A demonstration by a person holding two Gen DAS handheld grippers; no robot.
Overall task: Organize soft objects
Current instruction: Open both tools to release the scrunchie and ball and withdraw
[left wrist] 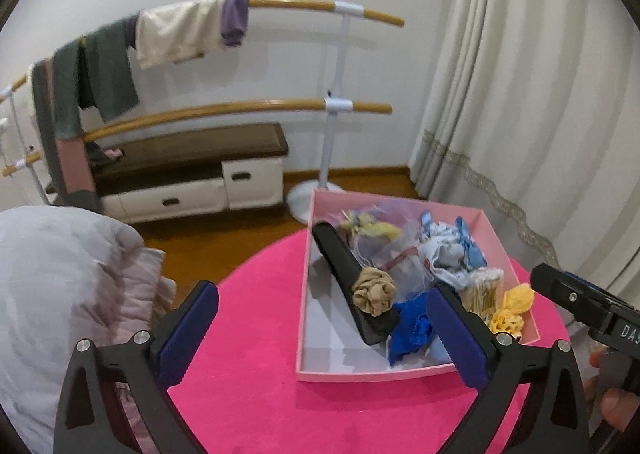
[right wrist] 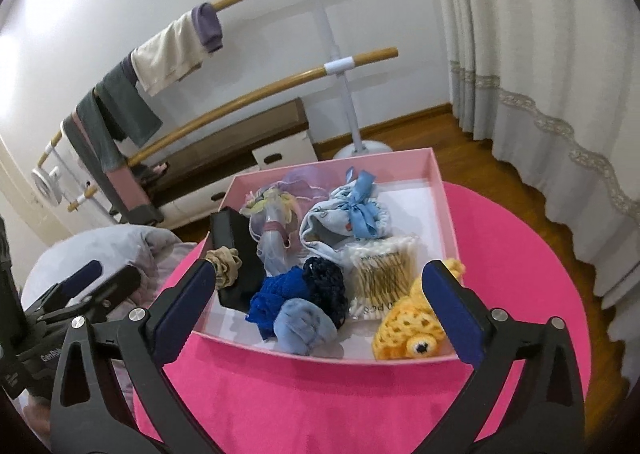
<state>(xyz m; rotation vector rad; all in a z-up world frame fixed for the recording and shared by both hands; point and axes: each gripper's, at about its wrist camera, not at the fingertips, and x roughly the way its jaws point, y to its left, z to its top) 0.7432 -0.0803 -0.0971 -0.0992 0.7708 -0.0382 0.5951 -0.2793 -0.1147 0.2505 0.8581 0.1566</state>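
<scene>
Left wrist view: I read the left gripper (left wrist: 322, 334) with jaws spread wide and nothing between the pads; its right finger (left wrist: 456, 334) overlaps the near wall of the box (left wrist: 372, 375), contact unclear. The box sits on the pink table (left wrist: 260, 394) and holds a beige scrunchie (left wrist: 373, 291) resting on a black case (left wrist: 348, 282), a blue scrunchie (left wrist: 412, 328) and a yellow knit toy (left wrist: 514, 306).

Right wrist view: I read the right gripper (right wrist: 318, 312) equally wide, empty, framing the box's near edge, its right finger (right wrist: 452, 310) in front of the toy
</scene>
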